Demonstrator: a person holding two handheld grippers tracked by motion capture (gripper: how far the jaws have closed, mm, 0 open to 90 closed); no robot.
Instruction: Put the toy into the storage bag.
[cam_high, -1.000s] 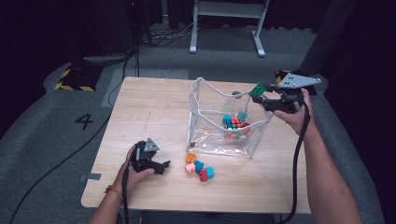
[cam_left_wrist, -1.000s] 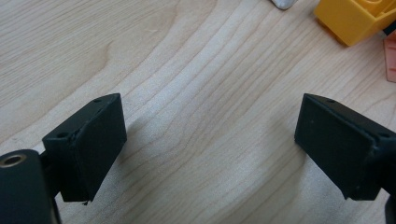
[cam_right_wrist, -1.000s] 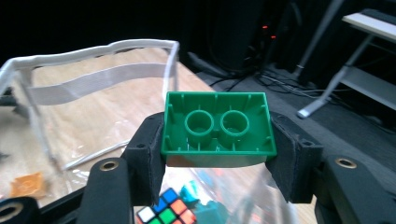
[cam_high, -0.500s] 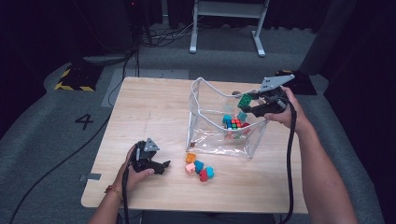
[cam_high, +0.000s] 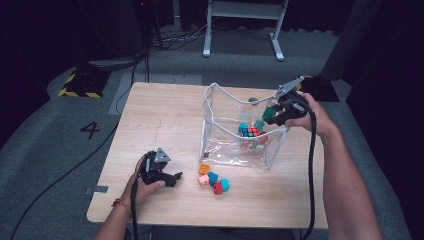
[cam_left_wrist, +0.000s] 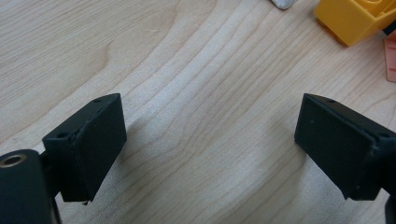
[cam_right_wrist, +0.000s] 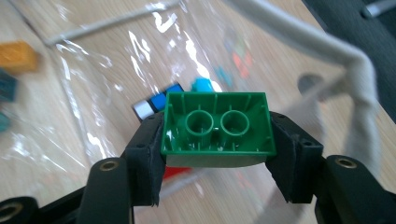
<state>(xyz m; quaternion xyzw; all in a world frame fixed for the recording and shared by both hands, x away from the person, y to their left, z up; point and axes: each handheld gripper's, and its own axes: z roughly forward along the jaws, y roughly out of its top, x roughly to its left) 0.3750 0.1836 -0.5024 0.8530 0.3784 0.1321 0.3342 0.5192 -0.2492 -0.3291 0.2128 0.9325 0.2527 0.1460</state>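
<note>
1. Right gripper has its fingers clamped on the green brick, held over the clear bag's rim; the drop lies straight below.
2. Left gripper rests on the worktop, fingers apart and empty, beside the loose bricks.

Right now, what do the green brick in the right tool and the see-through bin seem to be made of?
Green brick: probably hard moulded plastic, glossy; its hollow underside shows two round tubes and thin ribs.
Bin: walls look like thin clear plastic film, wrinkled with bright glare, stretched on a white frame, perhaps tubing or coated wire.
</note>
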